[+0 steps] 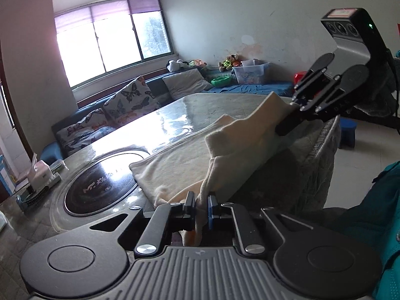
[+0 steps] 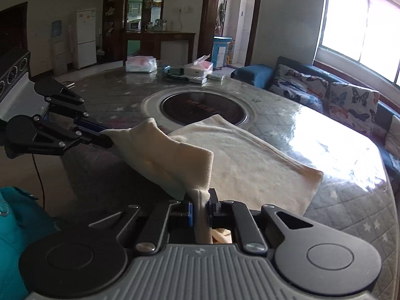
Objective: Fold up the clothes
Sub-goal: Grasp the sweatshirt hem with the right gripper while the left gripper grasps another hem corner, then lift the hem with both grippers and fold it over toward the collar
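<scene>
1. Our left gripper [image 1: 200, 203] has its jaws pressed together on a bunched corner of the cream cloth [image 1: 175, 165]; the fabric runs between the black pad and the blue pad and back into the frame of the tool.
2. Our right gripper [image 2: 201, 203] pinches another corner of the same cloth [image 2: 250, 165] in the same way, a thin fold squeezed between its two pads.
3. From each camera we see the other tool: the right gripper [image 1: 287, 125] at the upper right of the left view, the left gripper [image 2: 106, 137] at the left of the right view, each closed on the cloth's near edge.
4. Between the two grips the near edge is lifted off the table [image 2: 350, 212] and sags in soft folds, while the far part lies flat on the glossy top.
5. The far edge of the cloth reaches the rim of the round dark hotplate [image 2: 200, 107] set into the table's middle.
6. Beyond the hotplate sit a tissue box [image 2: 198, 68] and a plastic bag [image 2: 141, 63].
7. A sofa with butterfly cushions [image 1: 132, 97] stands along the wall under the window [image 1: 112, 42].
8. A teal sleeve [image 2: 15, 230] shows at the edge of the right view.
</scene>
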